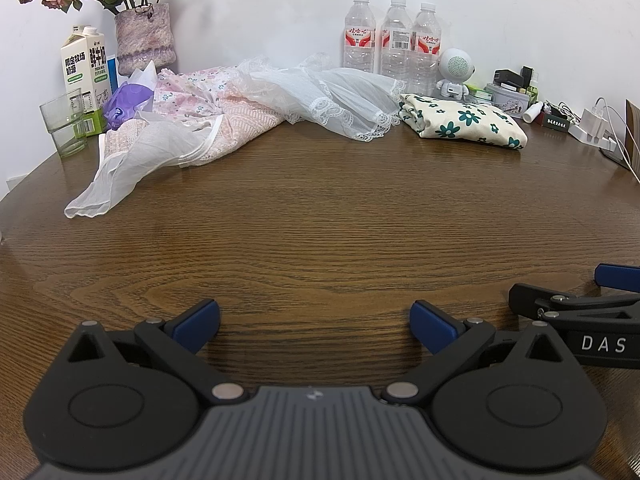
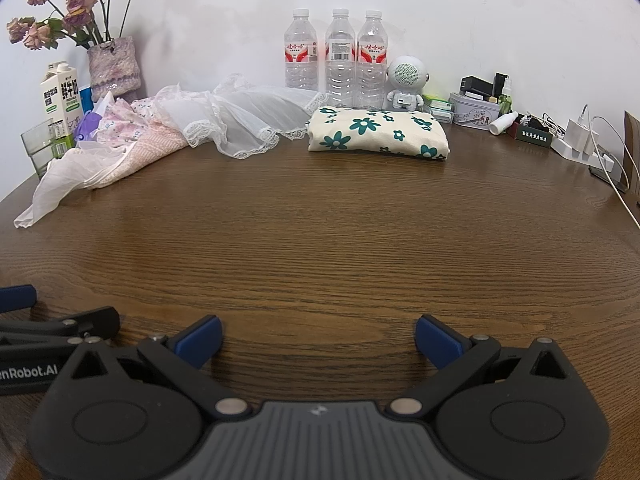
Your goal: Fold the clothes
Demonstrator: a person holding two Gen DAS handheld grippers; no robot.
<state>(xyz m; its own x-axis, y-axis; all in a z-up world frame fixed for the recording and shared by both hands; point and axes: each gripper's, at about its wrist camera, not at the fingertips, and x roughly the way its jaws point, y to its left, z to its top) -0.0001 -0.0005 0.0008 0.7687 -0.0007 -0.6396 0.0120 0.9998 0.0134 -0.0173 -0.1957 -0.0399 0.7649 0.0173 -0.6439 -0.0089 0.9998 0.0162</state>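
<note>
Left tool (image 1: 314,326) and right tool (image 2: 318,340), both at the lower centre of their views, with blue fingers spread wide and nothing between them, above a dark wood-grain desk (image 1: 320,232). Unfolded clothes (image 1: 192,120), pink floral and white lace, lie heaped at the upper left of the frame. A folded cream cloth with green flowers (image 2: 378,132) rests at the upper centre of the right view. Along the white wall (image 2: 440,12): vase of dried roses (image 1: 146,38), milk carton (image 1: 86,76), glass (image 1: 64,126), three water bottles (image 2: 340,58), robot-shaped speaker (image 2: 406,82).
</note>
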